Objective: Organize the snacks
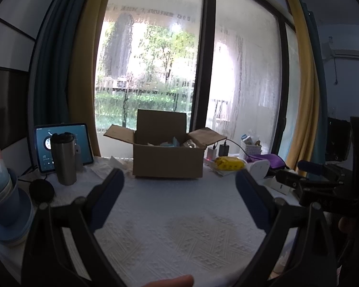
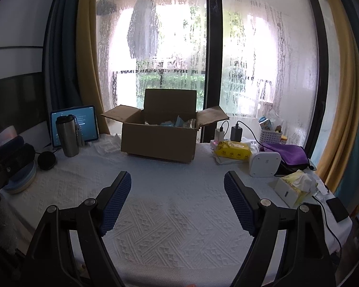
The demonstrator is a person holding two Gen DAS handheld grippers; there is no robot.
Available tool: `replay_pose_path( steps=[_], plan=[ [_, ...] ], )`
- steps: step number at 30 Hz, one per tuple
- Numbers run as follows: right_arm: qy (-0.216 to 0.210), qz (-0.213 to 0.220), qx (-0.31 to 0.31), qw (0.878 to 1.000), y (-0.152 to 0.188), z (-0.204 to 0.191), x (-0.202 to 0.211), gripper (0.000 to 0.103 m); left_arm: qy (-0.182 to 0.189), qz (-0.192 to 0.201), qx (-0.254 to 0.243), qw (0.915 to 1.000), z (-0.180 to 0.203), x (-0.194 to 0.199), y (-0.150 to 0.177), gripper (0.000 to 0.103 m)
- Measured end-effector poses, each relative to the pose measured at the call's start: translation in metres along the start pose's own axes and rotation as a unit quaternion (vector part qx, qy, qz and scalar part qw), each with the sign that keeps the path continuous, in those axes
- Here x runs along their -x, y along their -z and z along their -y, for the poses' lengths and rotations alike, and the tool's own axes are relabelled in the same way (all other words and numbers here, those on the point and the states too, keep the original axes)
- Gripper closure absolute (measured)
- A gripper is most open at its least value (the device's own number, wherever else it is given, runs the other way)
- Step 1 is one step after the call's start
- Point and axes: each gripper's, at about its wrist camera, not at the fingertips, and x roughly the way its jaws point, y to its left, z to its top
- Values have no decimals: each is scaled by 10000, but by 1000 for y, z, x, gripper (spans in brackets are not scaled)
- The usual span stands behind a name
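Hovering side by side above the white textured surface, the left gripper and the right gripper each show their blue-padded fingers spread wide, with nothing between them. Near field: only bare cloth lies under and just ahead of both pairs of fingers; no snack lies loose there. Middle field: a steel tumbler stands left, in front of a lit tablet; a yellow wipes pack, a white device, a purple cloth and a tissue box crowd the right. Far field: an open cardboard box, flaps splayed, stands at the window edge, and pale blue and clear snack packets show above its rim. The snacks thus lie inside the box. That arrangement fits either packets gathered in for tidying or packets waiting to be taken out and sorted; the pictures do not settle which. Any reach toward the box would need to clear its front wall and come down from above, between the flaps.
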Motion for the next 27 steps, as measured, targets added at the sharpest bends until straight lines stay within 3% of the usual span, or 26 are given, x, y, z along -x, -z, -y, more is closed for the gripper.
replay_pose_path(
  steps=[27],
  plan=[
    [-75, -95, 39, 9999, 0, -3, -11, 20, -56, -52, 14, 10000, -4, -5, 1, 8]
  ],
)
